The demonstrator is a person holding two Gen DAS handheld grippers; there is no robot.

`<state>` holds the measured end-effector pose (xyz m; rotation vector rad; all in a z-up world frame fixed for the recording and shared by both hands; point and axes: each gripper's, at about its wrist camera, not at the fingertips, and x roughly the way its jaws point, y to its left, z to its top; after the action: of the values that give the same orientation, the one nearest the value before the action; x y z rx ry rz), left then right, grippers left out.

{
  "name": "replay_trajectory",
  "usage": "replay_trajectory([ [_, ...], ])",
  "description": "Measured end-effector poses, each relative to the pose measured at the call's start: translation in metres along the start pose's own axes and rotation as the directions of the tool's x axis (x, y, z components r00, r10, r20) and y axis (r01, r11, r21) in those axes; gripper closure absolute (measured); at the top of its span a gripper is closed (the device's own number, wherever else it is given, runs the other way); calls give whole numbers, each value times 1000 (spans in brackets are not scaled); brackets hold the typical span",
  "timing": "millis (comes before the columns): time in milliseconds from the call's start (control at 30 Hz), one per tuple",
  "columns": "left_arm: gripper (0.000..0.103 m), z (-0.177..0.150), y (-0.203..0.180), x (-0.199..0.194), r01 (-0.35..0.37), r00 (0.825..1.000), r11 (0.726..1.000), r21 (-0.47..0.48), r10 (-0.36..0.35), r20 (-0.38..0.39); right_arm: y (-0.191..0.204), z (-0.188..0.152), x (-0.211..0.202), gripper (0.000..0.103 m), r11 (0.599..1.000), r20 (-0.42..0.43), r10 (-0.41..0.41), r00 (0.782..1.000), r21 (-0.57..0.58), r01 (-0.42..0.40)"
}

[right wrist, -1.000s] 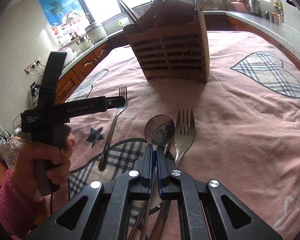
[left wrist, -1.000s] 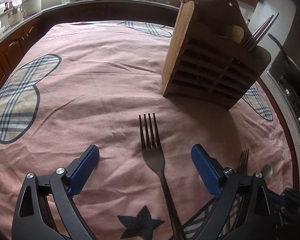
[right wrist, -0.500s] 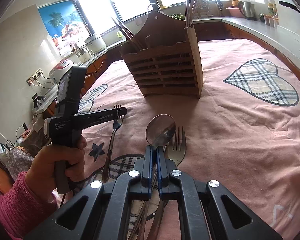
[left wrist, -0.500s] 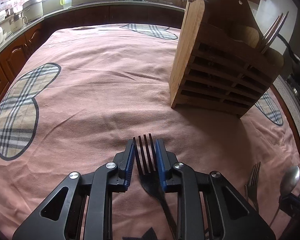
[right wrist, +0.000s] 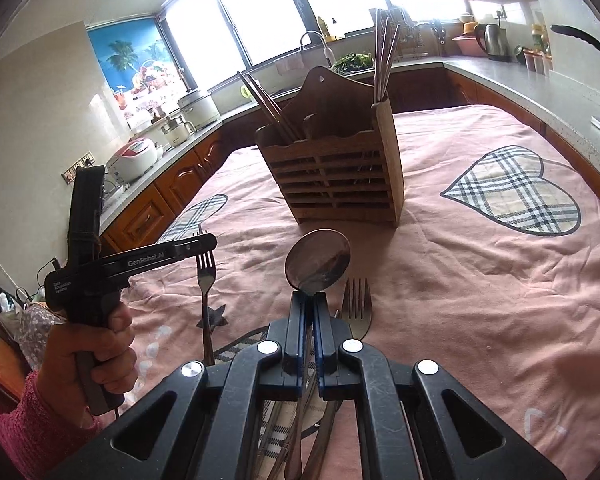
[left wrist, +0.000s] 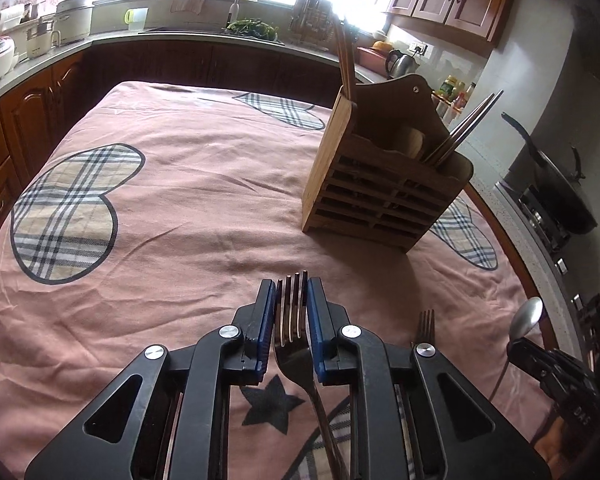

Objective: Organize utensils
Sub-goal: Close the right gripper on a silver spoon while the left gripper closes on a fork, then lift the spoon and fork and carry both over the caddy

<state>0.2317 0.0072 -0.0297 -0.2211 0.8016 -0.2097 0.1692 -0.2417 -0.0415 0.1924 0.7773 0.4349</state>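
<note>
Holding two utensils at once, I have the left hand-held gripper (left wrist: pixel 291 312) clamped on a fork (left wrist: pixel 293 334) at the base of its tines; its jaws have just been closing, and the fork sits between the blue pads with its handle trailing under the frame. The right hand-held gripper (right wrist: pixel 307 334) is pressed together on the neck of a spoon (right wrist: pixel 318 266), the bowl sticking out ahead of the fingers.

The wooden holder (left wrist: pixel 384 192) stands upright on the pink cloth (left wrist: pixel 180 208), well ahead of both tools, with chopsticks already in its outer pockets. To do this step well, I judge I should lift each utensil clear of the cloth, tip it handle-down and come in from above the holder's rim. The fork is pinched by its narrow edges, so it could swivel; I would move it slowly and keep it level until it is over a pocket. I would take one arm in at a time, so the two do not crowd each other at the top.

My left view shows the grip on the fork closely, and a second fork (left wrist: pixel 427 326) lying on the cloth to the right. Only the right view shows the person's hand (right wrist: pixel 94 350) on the left tool and the scalloped front of the holder, with its pockets facing me.
</note>
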Motion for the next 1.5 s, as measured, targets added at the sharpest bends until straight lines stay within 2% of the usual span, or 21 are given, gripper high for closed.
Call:
replay_trajectory([
  [167, 91, -1, -5, -26, 23, 999, 1000, 11, -23, 40, 5, 1, -10, 99, 1000, 26, 2, 1000, -7, -1],
  [267, 101, -3, -9, -39, 39, 998, 999, 25, -41, 58, 7, 2, -17, 99, 1000, 44, 2, 999, -11, -2],
  [767, 101, -5, -29, -79, 72, 987, 993, 89, -84, 134, 12, 20, -53, 103, 999, 163, -12, 986, -35, 18],
  [867, 101, -4, -27, -84, 71, 986, 994, 83, -82, 145, 6, 23, -41, 101, 1000, 111, 4, 994, -22, -1],
  [900, 101, -3, -26, -84, 72, 986, 994, 78, -83, 147, 3, 22, -36, 95, 1000, 100, 15, 995, -3, -14],
  [1033, 101, -2, -21, -80, 71, 987, 995, 69, -80, 139, -15, 22, 1, 84, 999, 27, -11, 1000, 41, 10],
  [1100, 101, -2, -18, -77, 70, 988, 995, 64, -78, 133, -23, 24, 24, 67, 998, -16, -37, 999, 50, 38],
  [1133, 101, -2, -16, -75, 70, 989, 996, 60, -77, 129, -26, 25, 35, 64, 998, -42, -42, 998, 53, 44],
  [1367, 101, 6, -4, -61, 77, 991, 997, 25, -79, 111, -30, 39, 96, 64, 996, -166, -80, 983, 15, 84],
  [1500, 101, 9, 0, -53, 83, 992, 996, 16, -84, 98, -29, 41, 120, 65, 991, -186, -135, 973, -14, 135],
])
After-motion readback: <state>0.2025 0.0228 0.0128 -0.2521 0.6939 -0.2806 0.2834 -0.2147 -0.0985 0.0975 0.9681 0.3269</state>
